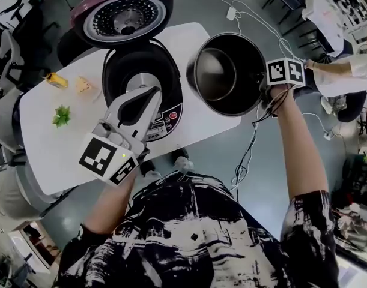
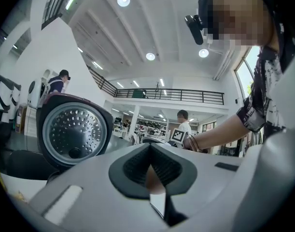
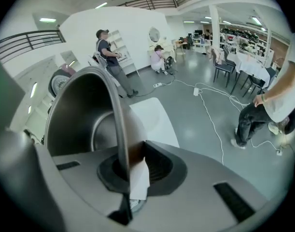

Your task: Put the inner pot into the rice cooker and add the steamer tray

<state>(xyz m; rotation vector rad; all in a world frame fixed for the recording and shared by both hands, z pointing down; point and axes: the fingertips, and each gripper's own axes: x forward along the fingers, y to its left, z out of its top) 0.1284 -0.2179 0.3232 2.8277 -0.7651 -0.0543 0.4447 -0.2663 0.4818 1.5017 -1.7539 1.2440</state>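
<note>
Right of the open black-and-white rice cooker (image 1: 171,116), the right gripper (image 1: 263,89) is clamped on the rim of the dark round metal inner pot (image 1: 226,72), tilted in mid-air, likely for lowering in. Left gripper (image 1: 152,93), jaws together and empty, hovers over the cooker's front edge and may crowd the drop. Purple-rimmed lid (image 1: 122,17) stands open behind.

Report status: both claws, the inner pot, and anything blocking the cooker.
Right claw shut on rim of inner pot, in air beside open rice cooker. Left claw shut, empty, over cooker's front: may block.
</note>
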